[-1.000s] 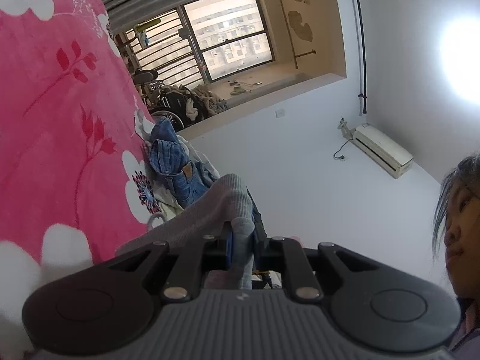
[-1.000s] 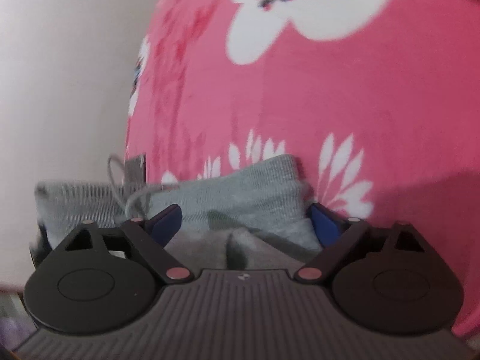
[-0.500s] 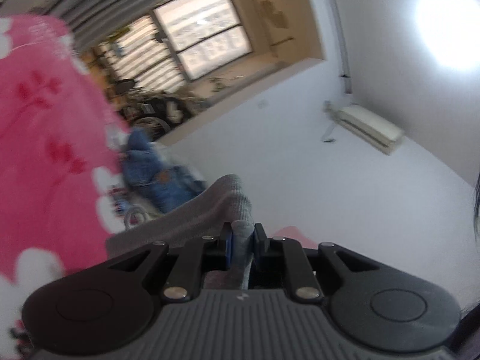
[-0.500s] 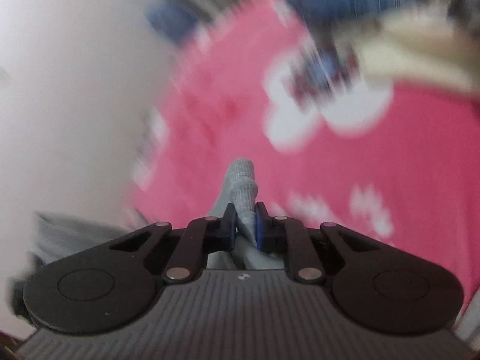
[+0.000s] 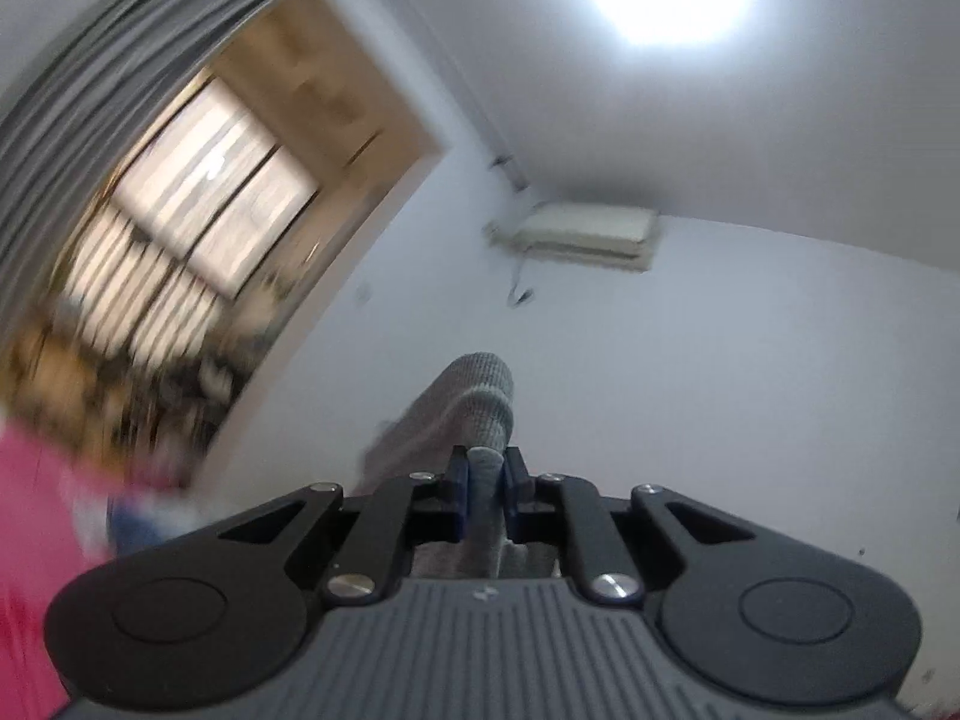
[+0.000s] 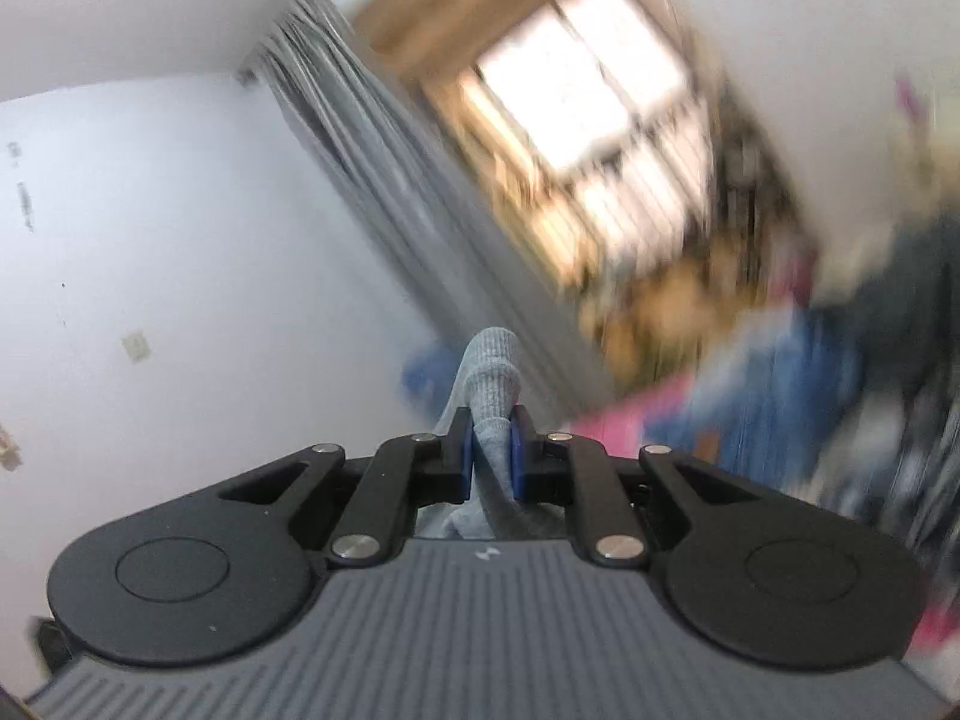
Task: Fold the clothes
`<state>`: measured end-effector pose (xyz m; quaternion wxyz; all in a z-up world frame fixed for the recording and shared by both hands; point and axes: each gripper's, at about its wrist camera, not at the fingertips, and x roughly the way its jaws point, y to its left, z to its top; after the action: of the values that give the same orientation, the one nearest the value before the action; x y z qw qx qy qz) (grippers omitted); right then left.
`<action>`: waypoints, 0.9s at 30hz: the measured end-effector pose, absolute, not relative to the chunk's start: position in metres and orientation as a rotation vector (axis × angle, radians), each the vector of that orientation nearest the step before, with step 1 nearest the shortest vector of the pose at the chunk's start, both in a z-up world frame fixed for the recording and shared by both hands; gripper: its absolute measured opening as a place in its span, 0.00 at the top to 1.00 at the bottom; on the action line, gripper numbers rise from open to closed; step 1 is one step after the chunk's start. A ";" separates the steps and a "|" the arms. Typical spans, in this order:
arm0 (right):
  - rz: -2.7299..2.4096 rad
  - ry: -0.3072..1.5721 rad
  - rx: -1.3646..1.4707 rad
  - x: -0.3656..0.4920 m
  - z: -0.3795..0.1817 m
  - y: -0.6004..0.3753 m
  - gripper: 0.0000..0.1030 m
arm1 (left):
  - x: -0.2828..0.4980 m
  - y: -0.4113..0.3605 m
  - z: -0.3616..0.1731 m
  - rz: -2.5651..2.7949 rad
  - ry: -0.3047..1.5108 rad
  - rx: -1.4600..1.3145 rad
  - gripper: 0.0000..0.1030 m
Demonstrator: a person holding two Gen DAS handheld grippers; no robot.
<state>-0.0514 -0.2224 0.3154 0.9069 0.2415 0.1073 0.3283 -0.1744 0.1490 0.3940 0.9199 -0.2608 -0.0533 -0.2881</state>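
Observation:
A grey knitted garment [image 5: 474, 390] is pinched between the blue pads of my left gripper [image 5: 485, 462], whose jaws are closing tighter on the fabric. A rounded fold stands up past the fingertips and the rest hangs below, hidden by the gripper body. In the right wrist view, another fold of the grey garment [image 6: 489, 360] is clamped by my right gripper [image 6: 492, 426], shut on it. Both grippers are held high, facing the walls and window.
A pink flowered blanket [image 5: 30, 540] shows at the lower left, blurred. Blue jeans and other clothes [image 6: 780, 372] lie in a blurred pile below the window [image 6: 600, 90]. A grey curtain [image 6: 384, 192] hangs beside it. An air conditioner [image 5: 588, 234] is on the wall.
Both grippers rose steeply with the grey garment, so the blanket dropped almost out of view. The right gripper, open around the fabric a second ago, closed on it. Both views rolled.

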 end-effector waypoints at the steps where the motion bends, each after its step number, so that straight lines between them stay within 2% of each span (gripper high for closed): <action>1: 0.672 0.168 0.470 -0.063 0.339 -0.227 0.90 | -0.178 0.145 0.419 -0.596 -0.138 -0.498 0.90; 8: 0.631 -0.147 0.439 -0.137 0.480 -0.269 0.90 | -0.225 0.107 0.579 -0.524 -0.280 -0.322 0.90; 15: 0.626 -0.346 0.365 -0.211 0.607 -0.294 0.90 | -0.295 0.063 0.712 -0.482 -0.414 -0.164 0.90; 22: 0.559 -0.524 0.246 -0.272 0.701 -0.294 0.90 | -0.346 0.028 0.802 -0.441 -0.559 -0.088 0.90; 27: 0.519 -0.513 0.226 -0.272 0.731 -0.285 0.90 | -0.344 0.012 0.822 -0.436 -0.525 -0.112 0.90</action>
<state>-0.2720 -0.2854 0.7312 0.9280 0.1101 -0.2502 0.2533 -0.3443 0.0122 0.8222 0.9408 -0.0549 -0.2573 -0.2136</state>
